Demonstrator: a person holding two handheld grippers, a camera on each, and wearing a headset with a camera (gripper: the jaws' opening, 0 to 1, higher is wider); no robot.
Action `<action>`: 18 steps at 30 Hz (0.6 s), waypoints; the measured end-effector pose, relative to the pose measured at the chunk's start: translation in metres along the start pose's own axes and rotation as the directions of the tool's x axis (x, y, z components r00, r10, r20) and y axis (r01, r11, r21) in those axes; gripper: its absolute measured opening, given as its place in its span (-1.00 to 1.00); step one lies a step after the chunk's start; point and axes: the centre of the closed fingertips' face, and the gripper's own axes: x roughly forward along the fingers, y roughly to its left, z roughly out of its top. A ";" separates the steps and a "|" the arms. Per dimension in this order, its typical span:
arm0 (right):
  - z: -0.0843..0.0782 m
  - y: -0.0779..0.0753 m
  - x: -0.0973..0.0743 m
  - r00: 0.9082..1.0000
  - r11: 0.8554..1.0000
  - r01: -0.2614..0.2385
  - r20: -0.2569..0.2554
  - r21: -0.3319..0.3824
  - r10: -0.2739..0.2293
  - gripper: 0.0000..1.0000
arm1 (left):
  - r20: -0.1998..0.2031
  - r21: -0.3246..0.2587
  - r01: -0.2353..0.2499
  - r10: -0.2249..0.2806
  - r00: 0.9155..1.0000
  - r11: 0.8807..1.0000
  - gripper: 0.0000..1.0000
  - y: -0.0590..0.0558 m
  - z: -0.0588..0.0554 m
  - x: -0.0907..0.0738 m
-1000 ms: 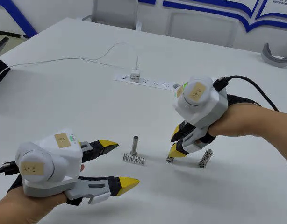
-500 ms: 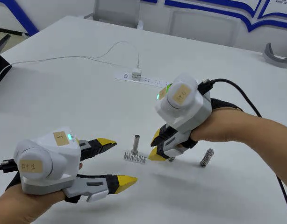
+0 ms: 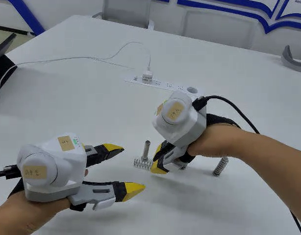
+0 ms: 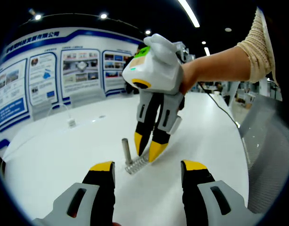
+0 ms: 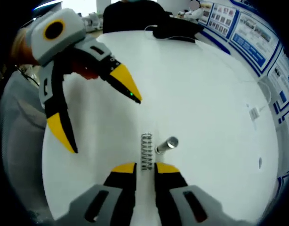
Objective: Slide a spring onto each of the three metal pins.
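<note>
A loose spring (image 3: 142, 164) (image 4: 137, 163) (image 5: 146, 150) lies flat on the white table beside a bare upright metal pin (image 3: 146, 149) (image 4: 127, 149) (image 5: 167, 144). My right gripper (image 3: 157, 169) (image 4: 150, 148) (image 5: 145, 168) is down at the spring's end, its jaws a narrow gap apart with the spring's end between the tips. A second pin (image 3: 219, 166) farther right carries a spring. My left gripper (image 3: 125, 167) (image 4: 148, 166) (image 5: 100, 117) hovers open near the table's front left, holding nothing and pointing at the spring.
A white power strip (image 3: 163, 84) with a plugged-in charger (image 3: 147, 76) and a thin white cable lies behind the pins. A black cable (image 3: 238, 115) trails from the right gripper. A dark object (image 3: 1, 58) sits at the left edge.
My right gripper has moved left, away from the sprung pins, and come down at the loose spring. The left gripper has stayed put.
</note>
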 end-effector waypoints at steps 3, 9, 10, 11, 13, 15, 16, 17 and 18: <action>-0.001 -0.001 0.003 1.000 1.000 -0.006 -0.005 0.008 0.006 -0.70 | -0.001 -0.001 -0.002 0.002 1.000 1.000 0.15 0.001 -0.001 -0.001; -0.001 0.002 0.007 1.000 1.000 -0.026 -0.014 0.015 0.026 -0.74 | 0.000 -0.005 -0.011 0.011 1.000 1.000 0.14 0.004 -0.001 -0.003; 0.000 0.001 0.007 1.000 0.999 -0.025 -0.011 0.020 0.025 -0.74 | 0.001 -0.005 -0.012 0.012 1.000 1.000 0.14 0.005 -0.002 -0.003; 0.000 0.001 0.007 1.000 0.999 -0.028 -0.012 0.017 0.028 -0.75 | 0.001 -0.006 -0.012 0.012 1.000 1.000 0.14 0.005 -0.002 -0.003; 0.000 0.002 0.007 0.999 0.999 -0.034 -0.012 0.029 0.034 -0.76 | 0.001 -0.006 -0.013 0.013 1.000 1.000 0.14 0.005 -0.002 -0.003; -0.001 0.001 0.007 0.999 0.999 -0.037 -0.011 0.037 0.038 -0.76 | 0.002 -0.007 -0.013 0.013 1.000 1.000 0.13 0.005 -0.002 -0.003; -0.001 0.002 0.007 0.999 0.998 -0.038 -0.010 0.040 0.038 -0.76 | 0.002 -0.007 -0.013 0.013 1.000 1.000 0.13 0.005 -0.002 -0.003; -0.001 0.002 0.007 0.999 0.998 -0.037 -0.010 0.043 0.038 -0.76 | 0.003 -0.007 -0.013 0.013 1.000 1.000 0.13 0.005 -0.002 -0.003; -0.001 0.002 0.007 0.999 0.998 -0.037 -0.010 0.043 0.037 -0.76 | 0.003 -0.006 -0.012 0.012 1.000 1.000 0.13 0.005 -0.002 -0.003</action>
